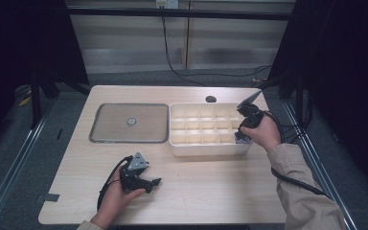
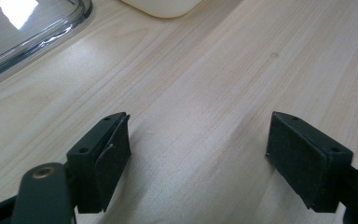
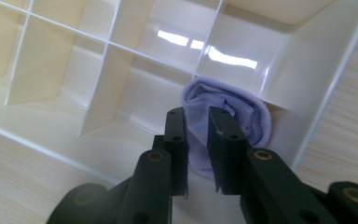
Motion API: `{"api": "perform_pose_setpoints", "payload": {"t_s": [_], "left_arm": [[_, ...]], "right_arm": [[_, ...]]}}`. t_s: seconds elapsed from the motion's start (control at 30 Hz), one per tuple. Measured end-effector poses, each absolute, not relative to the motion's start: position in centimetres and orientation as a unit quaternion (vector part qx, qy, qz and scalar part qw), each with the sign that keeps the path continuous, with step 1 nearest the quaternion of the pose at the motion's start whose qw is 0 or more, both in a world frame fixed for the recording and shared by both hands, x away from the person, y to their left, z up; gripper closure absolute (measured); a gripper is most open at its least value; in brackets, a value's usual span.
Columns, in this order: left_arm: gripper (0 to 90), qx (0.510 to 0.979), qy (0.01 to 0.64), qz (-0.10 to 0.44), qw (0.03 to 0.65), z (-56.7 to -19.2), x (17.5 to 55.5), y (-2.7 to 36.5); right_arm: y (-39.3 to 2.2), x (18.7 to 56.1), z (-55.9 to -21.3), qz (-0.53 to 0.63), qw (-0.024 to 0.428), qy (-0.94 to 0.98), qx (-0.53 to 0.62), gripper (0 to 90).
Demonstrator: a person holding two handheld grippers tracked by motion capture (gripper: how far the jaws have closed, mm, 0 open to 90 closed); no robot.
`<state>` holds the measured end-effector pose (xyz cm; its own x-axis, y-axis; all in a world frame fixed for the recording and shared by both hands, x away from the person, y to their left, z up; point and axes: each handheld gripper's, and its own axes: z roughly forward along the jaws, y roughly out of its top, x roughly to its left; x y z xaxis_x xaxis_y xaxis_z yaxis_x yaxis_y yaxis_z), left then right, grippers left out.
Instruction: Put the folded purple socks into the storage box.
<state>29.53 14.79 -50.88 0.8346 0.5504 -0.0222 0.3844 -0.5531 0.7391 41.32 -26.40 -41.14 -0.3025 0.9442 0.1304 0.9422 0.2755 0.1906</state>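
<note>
A rolled lavender cloth (image 3: 254,116) lies in the near right corner compartment of a white divided box (image 1: 206,149). My right gripper (image 3: 196,116) points down into that compartment. Its jaws stand a little apart, with the cloth's near edge in the narrow gap between them, and the pads are not pressing on it. In the high view the right gripper (image 1: 242,136) is at the box's right end, held by a hand. My left gripper (image 1: 152,183) rests low over the table near the front edge. The left gripper (image 2: 198,135) is open wide with bare wood between its pads.
A shallow metal tray (image 1: 124,140) with a small round piece (image 1: 131,121) in it lies left of the box. The box's other compartments (image 3: 65,51) look empty. A dark hole (image 1: 211,99) sits in the table behind the box. Cables trail from both grippers.
</note>
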Motion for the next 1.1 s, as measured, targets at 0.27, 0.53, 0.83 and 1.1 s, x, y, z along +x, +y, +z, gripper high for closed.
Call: {"api": "perform_pose_setpoints", "payload": {"t_s": [0.27,0.53,0.83,1.1], "left_arm": [[20.9,0.876,0.267,0.105,0.388,-50.8,29.5,14.8],[21.0,0.875,0.268,0.107,0.388,-50.9,29.5,14.8],[21.0,0.875,0.268,0.107,0.388,-50.9,29.5,14.8],[21.0,0.875,0.268,0.107,0.388,-50.9,29.5,14.8]], "right_arm": [[-26.2,40.7,-39.6,0.131,0.009,0.805,0.579,65.1],[-26.0,39.7,-38.8,0.143,0.012,0.812,0.565,55.3],[-26.0,38.7,-38.0,0.155,0.016,0.824,0.545,47.3],[-25.9,37.8,-37.8,0.166,0.015,0.829,0.533,38.1]]}}
